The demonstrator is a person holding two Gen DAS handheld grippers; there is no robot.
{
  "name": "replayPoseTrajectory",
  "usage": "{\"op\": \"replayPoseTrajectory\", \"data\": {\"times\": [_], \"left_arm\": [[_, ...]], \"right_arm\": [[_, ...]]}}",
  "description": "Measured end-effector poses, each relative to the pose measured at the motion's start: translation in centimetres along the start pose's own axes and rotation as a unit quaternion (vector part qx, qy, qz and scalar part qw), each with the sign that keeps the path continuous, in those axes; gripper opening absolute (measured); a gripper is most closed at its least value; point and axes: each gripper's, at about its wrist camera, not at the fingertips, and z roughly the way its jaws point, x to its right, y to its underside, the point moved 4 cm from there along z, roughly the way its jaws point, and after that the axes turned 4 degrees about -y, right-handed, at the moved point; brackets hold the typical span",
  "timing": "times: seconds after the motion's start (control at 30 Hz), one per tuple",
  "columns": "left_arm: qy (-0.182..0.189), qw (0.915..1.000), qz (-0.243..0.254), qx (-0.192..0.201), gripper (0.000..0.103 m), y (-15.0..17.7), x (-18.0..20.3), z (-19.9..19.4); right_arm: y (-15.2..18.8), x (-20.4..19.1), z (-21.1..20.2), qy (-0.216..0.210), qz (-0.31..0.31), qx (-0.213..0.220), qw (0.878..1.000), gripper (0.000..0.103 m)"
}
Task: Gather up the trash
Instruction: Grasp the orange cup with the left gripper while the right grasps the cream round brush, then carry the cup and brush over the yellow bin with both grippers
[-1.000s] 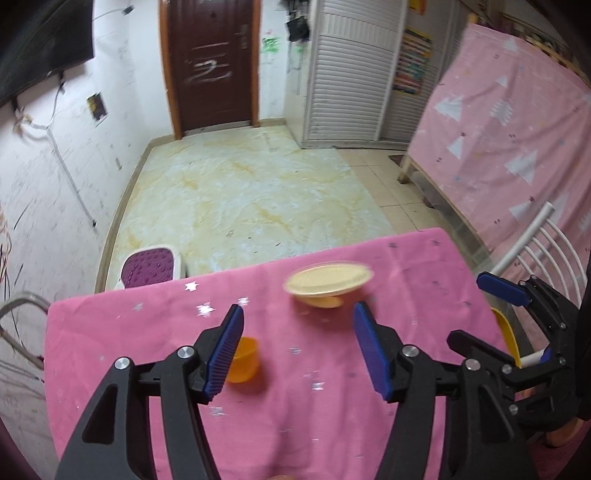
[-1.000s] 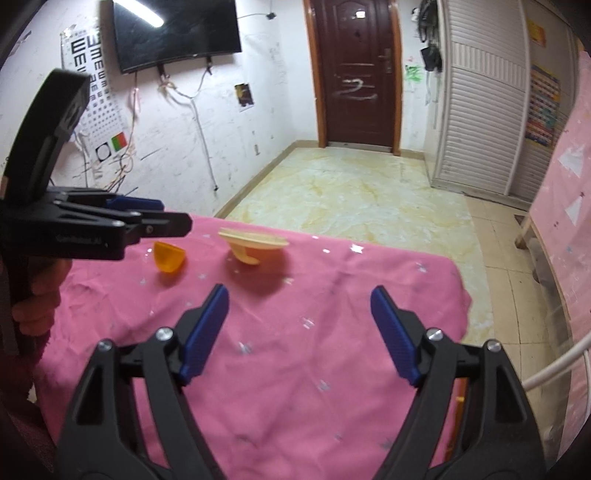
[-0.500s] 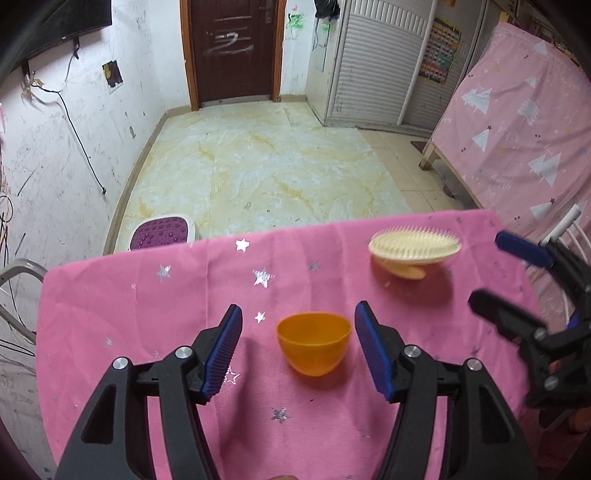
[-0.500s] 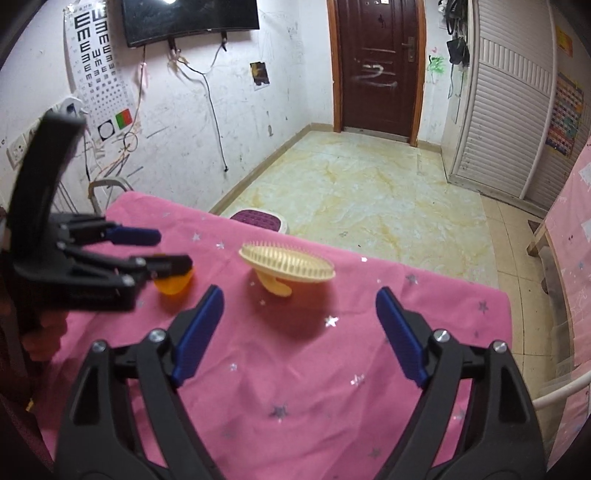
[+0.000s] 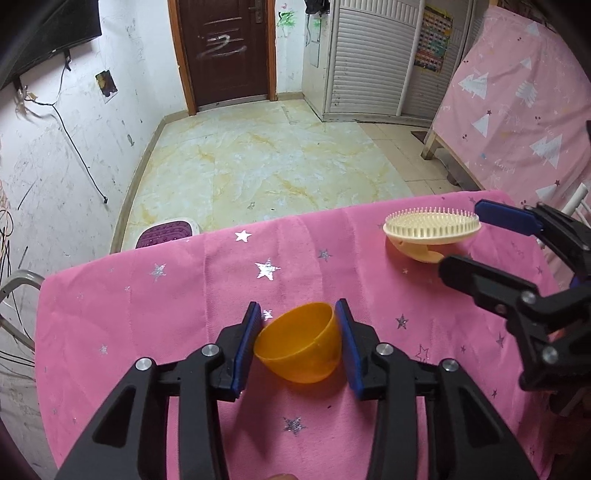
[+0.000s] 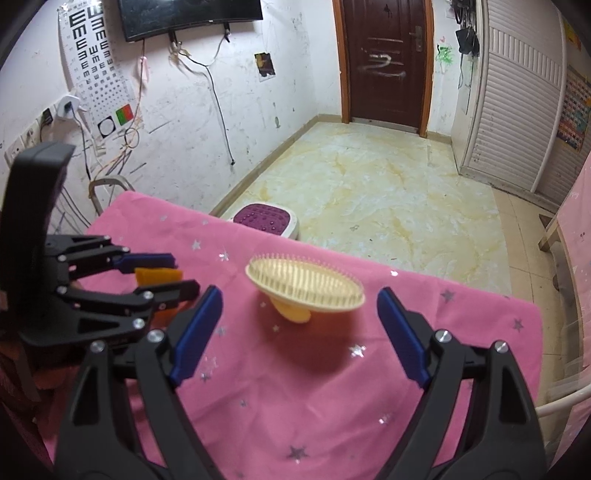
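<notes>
Orange cup (image 5: 300, 343) pinched by left gripper (image 5: 298, 341), right gripper (image 6: 300, 332) (spread wide) facing brush (image 6: 304, 286)

Worn home room, scuffed white walls, dark wooden door (image 5: 225, 51), marble-pattern floor (image 5: 273, 162), wall-mounted TV (image 6: 192, 16), eye chart (image 6: 98, 62), star-print pink tablecloth (image 5: 184, 295), louvred wardrobe (image 5: 369, 59)
</notes>
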Motion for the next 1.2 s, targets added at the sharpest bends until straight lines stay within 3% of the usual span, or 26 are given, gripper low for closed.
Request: {"op": "replayPoseTrajectory", "data": {"times": [0.4,0.43,0.53,0.67,0.73,1.2], "left_arm": [[-0.002,0.9995,-0.032,0.004,0.033,0.1,-3.2,-0.9],[-0.003,0.9994,-0.033,0.005,0.033,0.2,-3.3,-0.9],[-0.004,0.9993,-0.036,0.006,0.033,0.3,-3.7,-1.1],[-0.006,0.9992,-0.038,0.007,0.033,0.5,-3.8,-1.3],[-0.007,0.9992,-0.039,0.009,0.033,0.6,-3.7,-1.7],[-0.018,0.9988,-0.038,0.027,0.033,1.1,-2.8,-4.9]], "right_arm": [[-0.6,0.7,3.7,0.015,0.024,-0.025,0.999,0.087],[-0.5,0.7,3.8,0.018,0.023,-0.026,0.999,0.086],[-0.7,0.5,3.8,0.033,0.015,-0.024,0.999,0.071],[-0.6,0.6,3.8,0.038,0.011,-0.022,0.999,0.065],[-0.7,0.3,3.6,0.037,0.011,-0.017,0.999,0.057],[0.1,-1.0,0.1,0.020,-0.006,0.008,1.000,0.050]]}}
